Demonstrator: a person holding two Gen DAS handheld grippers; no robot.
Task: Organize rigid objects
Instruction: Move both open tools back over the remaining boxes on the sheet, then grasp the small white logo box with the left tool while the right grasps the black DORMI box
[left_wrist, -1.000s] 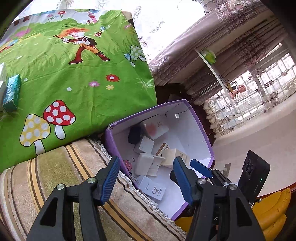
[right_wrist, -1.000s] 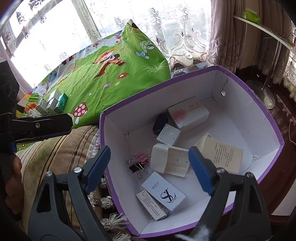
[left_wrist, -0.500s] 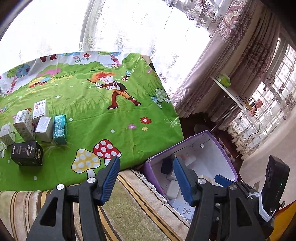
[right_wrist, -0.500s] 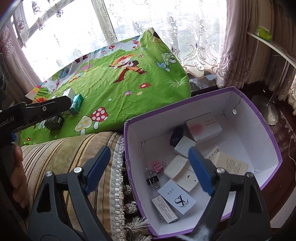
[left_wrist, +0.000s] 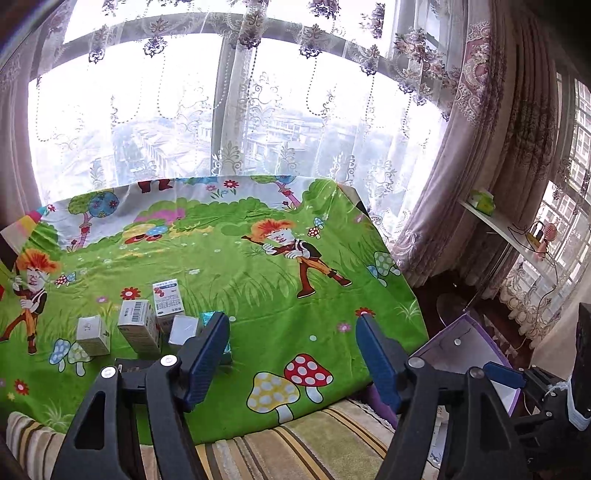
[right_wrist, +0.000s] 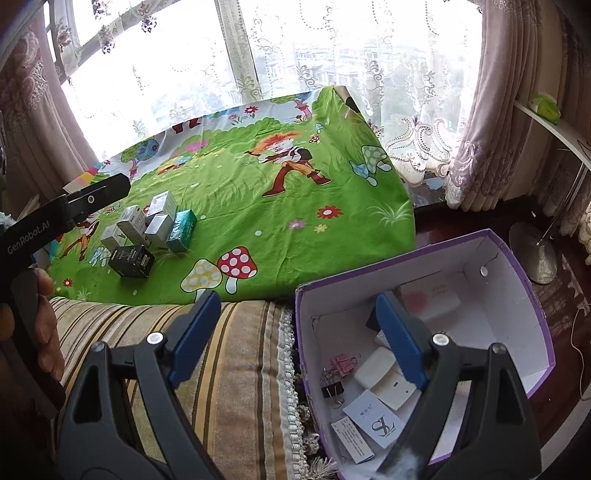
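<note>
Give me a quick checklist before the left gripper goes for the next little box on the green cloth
1. Left gripper empty: ok, nothing between its jaws, which are opening.
2. Right gripper empty: ok, jaws wide, nothing held.
3. Boxes left to collect: ok, a cluster of small boxes stands on the green cloth.
4. Nearest target free to grasp: cannot tell; the teal box touches a silver neighbour, and the left finger hides it in the left wrist view.
5. Purple box has room: ok, bare floor shows beside the items inside.
6. Path from cloth to purple box: ok, only the striped cushion lies between.
</note>
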